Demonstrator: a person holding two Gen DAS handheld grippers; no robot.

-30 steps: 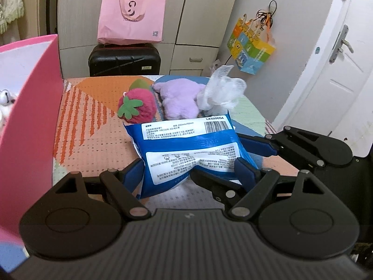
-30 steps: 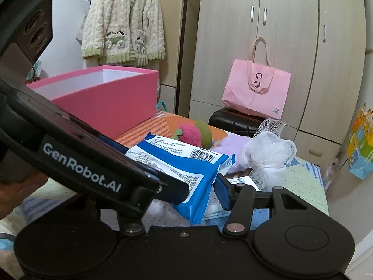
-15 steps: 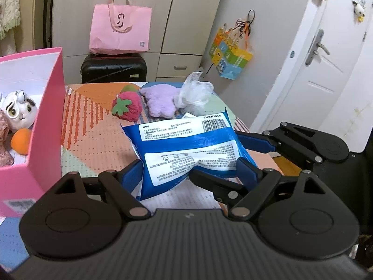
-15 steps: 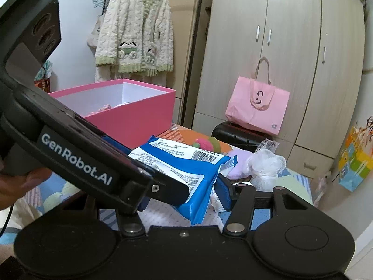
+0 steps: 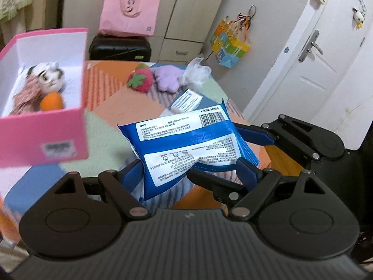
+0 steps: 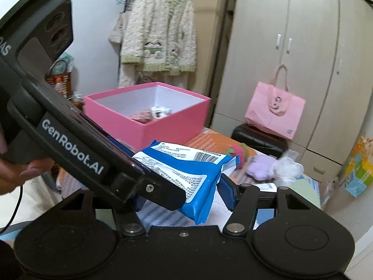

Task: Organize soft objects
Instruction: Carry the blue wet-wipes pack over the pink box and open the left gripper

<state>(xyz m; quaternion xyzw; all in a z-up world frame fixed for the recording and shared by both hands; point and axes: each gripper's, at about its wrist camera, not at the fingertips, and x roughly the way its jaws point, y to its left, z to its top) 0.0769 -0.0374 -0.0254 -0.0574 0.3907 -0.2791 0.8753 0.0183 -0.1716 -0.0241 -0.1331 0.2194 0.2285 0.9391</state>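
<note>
A: How does the left gripper (image 5: 190, 170) sit?

B: Low and level, pointing across the table (image 5: 109, 107), with its blue fingers (image 5: 248, 173) pressed against both sides of the blue pack (image 5: 186, 147). The pack is raised off the cloth, label up, tilted a little.

A: And the right gripper (image 6: 184, 193)?

B: It comes in from the right side of the pack. In the left wrist view its two fingers reach toward the pack's right edge, one beside the upper corner, one under the lower edge. In its own view the pack lies between the fingers, and the right finger (image 6: 227, 192) stands just beside the edge. The left gripper's body covers the other finger, so a true grasp cannot be told.

A: Is a hand visible?

B: Part of one (image 6: 21, 172), at the left edge of the right wrist view, wrapped round the left gripper's handle.

A: Where is the box?

B: The pink box (image 5: 46, 137) stands open to the left of the pack, with a plush (image 5: 46, 79) and an orange ball (image 5: 51, 101) inside. It is blurred.

A: What else lies on the table?

B: At the far end, a strawberry (image 5: 141, 81), a purple plush (image 5: 166, 80) touching it, and white mesh (image 5: 197, 74). A second pack (image 5: 186, 100) lies flat just behind the held one.
</note>
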